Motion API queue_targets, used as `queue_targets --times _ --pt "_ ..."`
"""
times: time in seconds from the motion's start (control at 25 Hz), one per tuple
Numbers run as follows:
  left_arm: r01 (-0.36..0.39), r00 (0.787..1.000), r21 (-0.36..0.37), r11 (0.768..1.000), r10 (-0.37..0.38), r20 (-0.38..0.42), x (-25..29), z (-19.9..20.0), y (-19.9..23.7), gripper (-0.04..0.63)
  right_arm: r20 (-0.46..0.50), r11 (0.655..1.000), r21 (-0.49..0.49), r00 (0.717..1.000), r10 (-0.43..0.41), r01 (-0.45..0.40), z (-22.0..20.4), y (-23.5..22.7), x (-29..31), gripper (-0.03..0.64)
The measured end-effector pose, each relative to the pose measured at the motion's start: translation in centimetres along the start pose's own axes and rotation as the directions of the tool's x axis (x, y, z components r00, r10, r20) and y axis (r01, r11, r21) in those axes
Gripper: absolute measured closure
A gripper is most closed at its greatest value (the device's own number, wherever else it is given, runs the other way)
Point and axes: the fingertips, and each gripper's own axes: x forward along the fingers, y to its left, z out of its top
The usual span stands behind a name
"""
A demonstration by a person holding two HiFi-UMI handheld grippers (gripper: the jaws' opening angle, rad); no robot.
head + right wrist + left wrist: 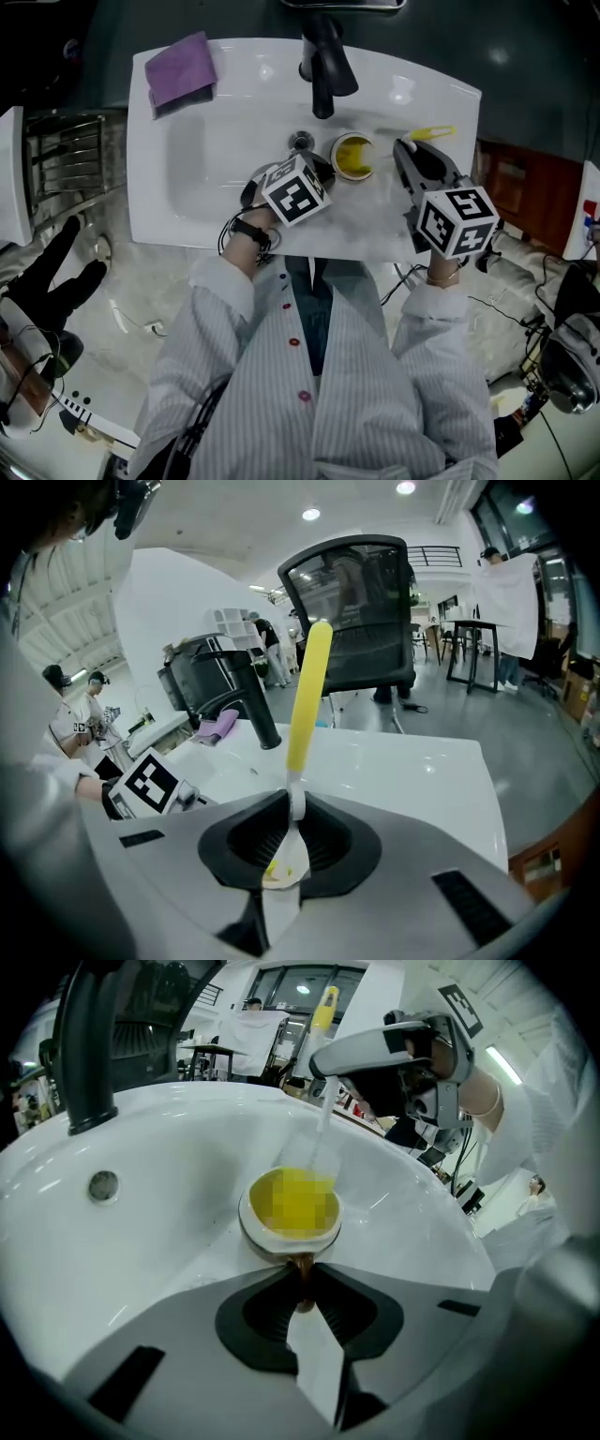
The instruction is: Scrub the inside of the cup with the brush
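A big white sink [187, 187] fills the middle of the head view. A person in a striped shirt [356, 375] stands at its near edge and holds a gripper in each hand. A black tap [323, 66] stands at the back of the sink. A purple cloth [180, 70] lies on the back left corner of the sink.

The left gripper [302, 1288] is down inside the sink, just left of the cup. Its fingers are closed on the cup's thin brown handle [302, 1267]. The right gripper [294, 806] is over the right part of the sink. Its fingers are closed on the brush, where the yellow part meets the pale part.

The cup [352, 157] sits in the sink, in front of the tap and just right of the drain [301, 142]. It is white outside and yellow inside.

The brush [433, 133] has a yellow handle that sticks up past the right gripper's fingers and leans away to the right. In the left gripper view its pale lower part goes down to the mouth of the cup. How far it goes into the cup cannot be told.
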Motion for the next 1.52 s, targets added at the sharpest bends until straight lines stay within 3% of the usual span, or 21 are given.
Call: queue_targets --times 0.32,0.6,1.0,1.32,1.4,1.52 --pt "-0.067 0.997 0.048 0.997 0.069 -0.037 0.2 -0.4 0.2 0.526 0.001 0.997 0.049 0.999 0.053 -0.053 -1.4 1.9 -1.6 0.563" --pt "-0.102 0.994 0.020 0.995 0.102 -0.024 -1.6 0.0 0.0 0.486 0.042 0.993 0.095 0.997 0.069 -0.073 -0.5 2.4 -3.7 0.563" --pt "-0.172 0.980 -0.043 0.984 0.175 0.096 -6.8 3.6 -1.9 0.476 0.130 0.991 0.094 0.988 0.088 -0.100 2.8 3.3 -8.2 0.563" --pt "-0.217 0.915 -0.116 0.969 0.243 0.321 -13.2 10.2 -3.8 0.477 0.255 0.991 0.051 0.961 0.108 -0.125 6.6 4.2 -12.6 0.563" --pt "-0.213 0.884 -0.145 0.966 0.254 0.393 -14.9 12.0 -4.4 0.486 0.290 0.991 0.031 0.951 0.113 -0.127 7.8 4.6 -13.9 0.563" --pt "-0.204 0.817 -0.194 0.959 0.276 0.506 -18.0 14.8 -5.2 0.527 0.344 0.992 0.001 0.931 0.120 -0.128 9.5 5.1 -15.7 0.563"
